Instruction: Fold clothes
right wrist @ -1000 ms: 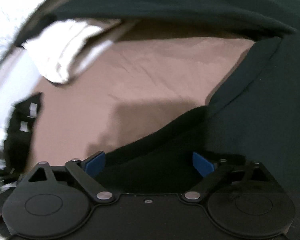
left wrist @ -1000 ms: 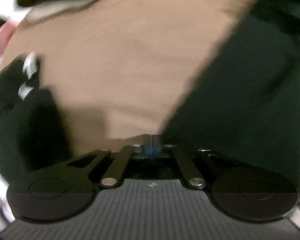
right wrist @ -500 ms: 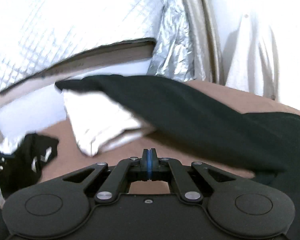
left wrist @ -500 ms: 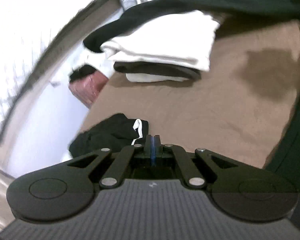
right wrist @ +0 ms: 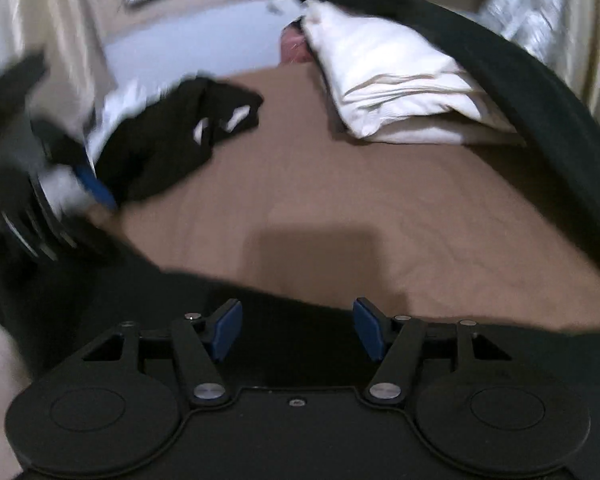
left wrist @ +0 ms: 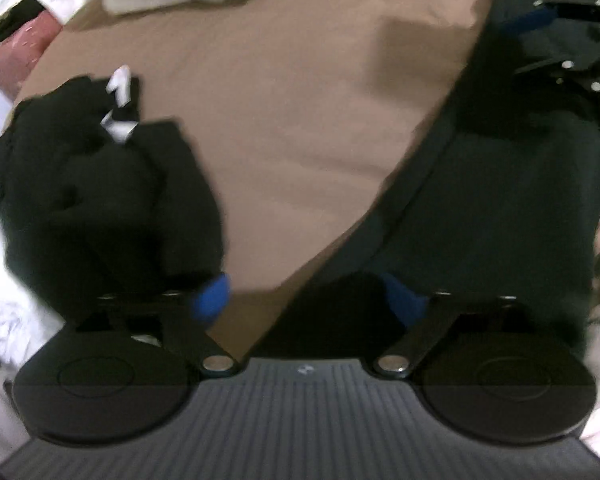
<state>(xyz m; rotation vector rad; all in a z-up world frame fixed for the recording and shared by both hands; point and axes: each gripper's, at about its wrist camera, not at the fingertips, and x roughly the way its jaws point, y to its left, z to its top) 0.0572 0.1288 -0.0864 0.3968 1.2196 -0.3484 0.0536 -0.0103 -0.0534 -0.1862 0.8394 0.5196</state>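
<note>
Left wrist view: left claw (left wrist: 312, 300) gapes over the dark garment (left wrist: 500, 200) on a brown bed (left wrist: 280, 120), crumpled black clothes (left wrist: 100, 184) beyond. Only the right wrist view shows the open right claw (right wrist: 298, 330), folded white stack (right wrist: 388, 84), foil-covered wall (right wrist: 540, 12).

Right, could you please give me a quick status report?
Left gripper open, right gripper open. Dark garment spread on brown sheet, unheld. Crumpled black garment nearby.
</note>
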